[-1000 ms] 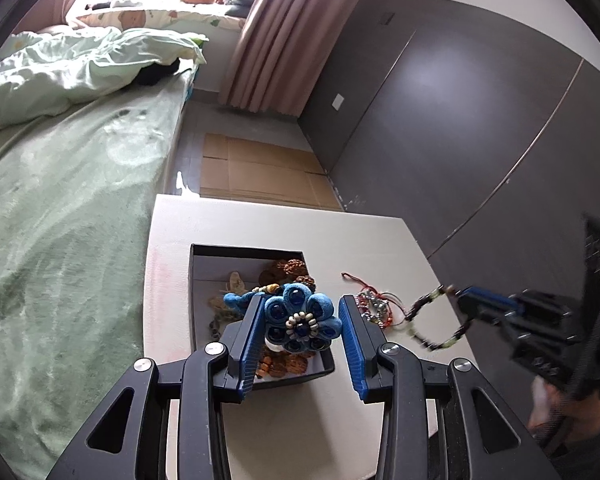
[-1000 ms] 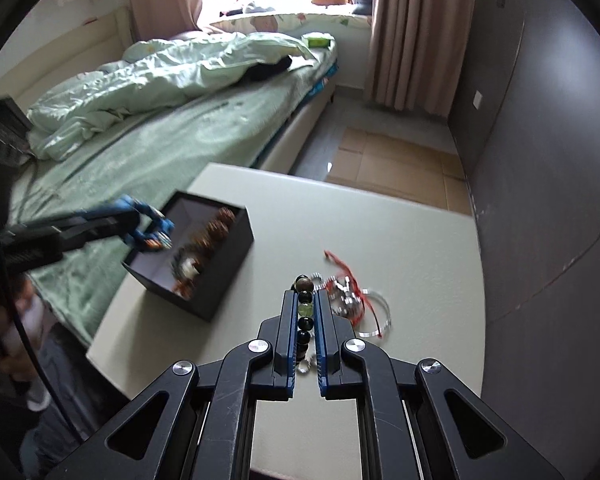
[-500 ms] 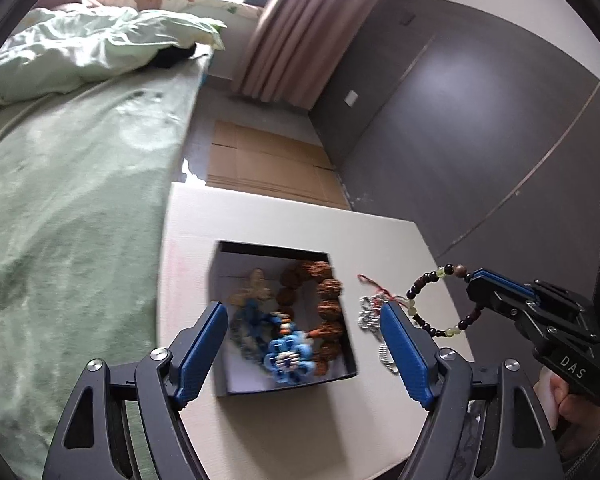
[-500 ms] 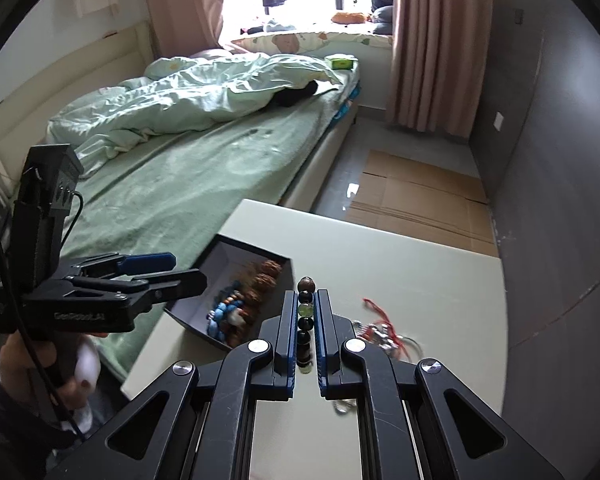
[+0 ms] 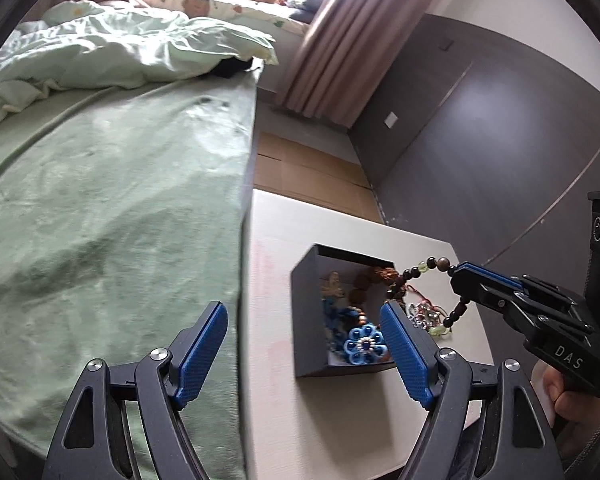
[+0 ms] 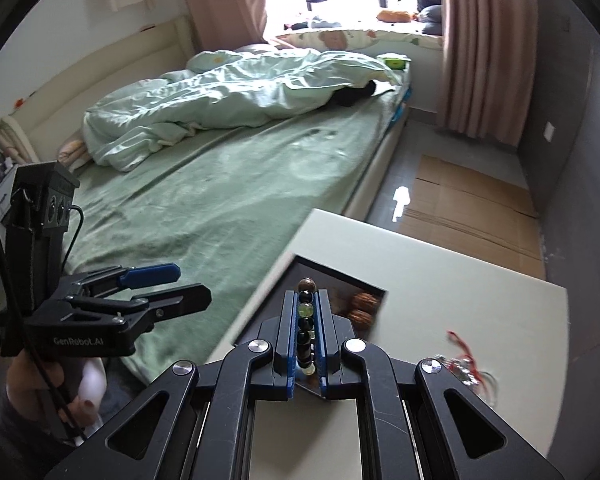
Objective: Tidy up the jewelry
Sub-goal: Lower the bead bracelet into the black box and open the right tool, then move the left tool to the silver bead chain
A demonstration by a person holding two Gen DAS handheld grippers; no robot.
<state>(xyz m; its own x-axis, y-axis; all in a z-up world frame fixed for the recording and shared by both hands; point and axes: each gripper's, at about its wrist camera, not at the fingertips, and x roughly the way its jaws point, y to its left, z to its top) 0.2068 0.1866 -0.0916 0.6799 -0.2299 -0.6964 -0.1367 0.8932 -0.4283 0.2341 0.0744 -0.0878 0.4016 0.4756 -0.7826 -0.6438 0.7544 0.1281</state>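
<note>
Right gripper was clamped on the bead bracelet, loop hanging above the far right corner of the dark box. Left gripper stood wide, nothing between its pads; the log line's rise came earlier in the second. Blue flower piece lay inside the box on the table; a red-corded tangle lay beside it.

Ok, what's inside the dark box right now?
The box holds a blue flower piece, brown bead strands and a pale charm. Its right side is hidden behind the left gripper's finger.
</note>
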